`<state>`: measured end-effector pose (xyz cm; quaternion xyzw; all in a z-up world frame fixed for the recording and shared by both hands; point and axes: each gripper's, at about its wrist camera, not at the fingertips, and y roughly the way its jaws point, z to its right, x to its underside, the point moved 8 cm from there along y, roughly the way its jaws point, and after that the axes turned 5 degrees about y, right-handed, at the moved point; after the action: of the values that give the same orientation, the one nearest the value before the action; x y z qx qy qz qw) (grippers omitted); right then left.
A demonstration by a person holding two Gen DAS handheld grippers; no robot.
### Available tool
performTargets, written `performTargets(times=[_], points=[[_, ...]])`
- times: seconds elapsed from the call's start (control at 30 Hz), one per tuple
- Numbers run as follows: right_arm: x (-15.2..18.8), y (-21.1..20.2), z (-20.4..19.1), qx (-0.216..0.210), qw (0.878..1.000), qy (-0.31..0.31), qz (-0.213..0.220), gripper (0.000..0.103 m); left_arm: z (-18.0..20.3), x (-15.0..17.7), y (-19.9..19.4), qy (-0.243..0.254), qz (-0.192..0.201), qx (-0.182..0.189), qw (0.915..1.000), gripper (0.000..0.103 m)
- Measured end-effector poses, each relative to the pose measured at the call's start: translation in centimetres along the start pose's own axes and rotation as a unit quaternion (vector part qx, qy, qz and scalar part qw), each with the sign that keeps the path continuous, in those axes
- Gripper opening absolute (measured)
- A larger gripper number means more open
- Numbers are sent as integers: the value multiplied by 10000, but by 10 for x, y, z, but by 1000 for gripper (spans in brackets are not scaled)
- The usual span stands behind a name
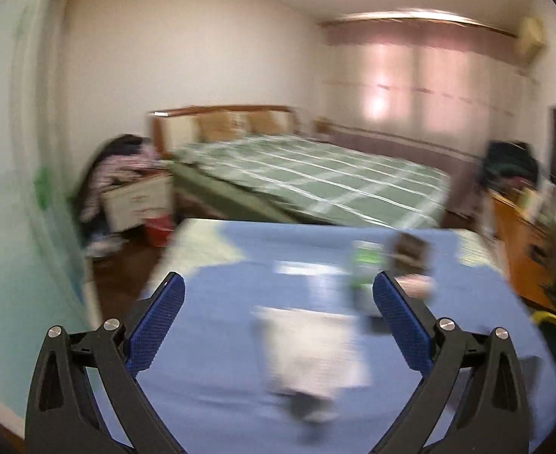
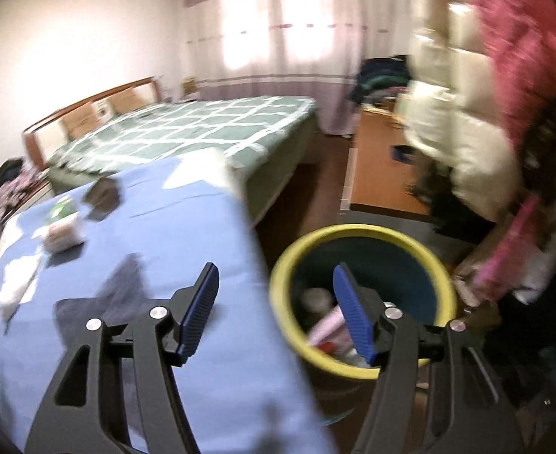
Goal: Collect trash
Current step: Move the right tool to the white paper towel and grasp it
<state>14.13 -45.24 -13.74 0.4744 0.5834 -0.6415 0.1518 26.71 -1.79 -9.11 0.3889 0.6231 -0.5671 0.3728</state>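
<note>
Motion blur softens both views. My left gripper (image 1: 278, 280) stands wide open above a table with a blue cloth (image 1: 240, 257), nothing between its fingers. On the cloth lie a white crumpled paper (image 1: 308, 348), a green-and-white packet (image 1: 365, 265), a dark wrapper (image 1: 410, 249) and a pinkish wrapper (image 1: 418, 287). My right gripper (image 2: 276, 268) is open and empty, over the table's right edge beside a yellow-rimmed bin (image 2: 357, 230) holding several bits of trash (image 2: 327, 325). The white paper (image 2: 17, 280), pinkish wrapper (image 2: 64, 232) and dark wrapper (image 2: 102, 195) lie to its left.
A bed with a green checked cover (image 1: 316, 174) stands behind the table. A wooden desk (image 2: 376, 159) sits at the right with clothes piled on it. Pink and cream padded fabric (image 2: 478, 113) hangs close at the right, over a pink bag (image 2: 505, 261). The floor is dark wood.
</note>
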Motion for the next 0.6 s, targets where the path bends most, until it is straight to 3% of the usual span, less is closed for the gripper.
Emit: performTargets(times=[0.17,0.3,0.4,0.47,0.6], points=[[6,13,-85,-581,9963,-565,-300,61,-92,19,12,-364,7,-851,9957,98],[13,23,-158,-1132,9866,-1040,-540,61,-138,37,16,-588,-104,-1315,9895,98],[25,26,-215,-1592,9744,-1407,-737,61,-153,54,22,-752,-294,-1600,9838,98],[34,25,-246,-1829,9660,-1630,-830,61,-164,63,27,-945,-519,-1596,9813,98],[55,29,-314,-2246,9454,-2105,-1073,68,-176,69,24,-1064,-510,-1777,9770,98]])
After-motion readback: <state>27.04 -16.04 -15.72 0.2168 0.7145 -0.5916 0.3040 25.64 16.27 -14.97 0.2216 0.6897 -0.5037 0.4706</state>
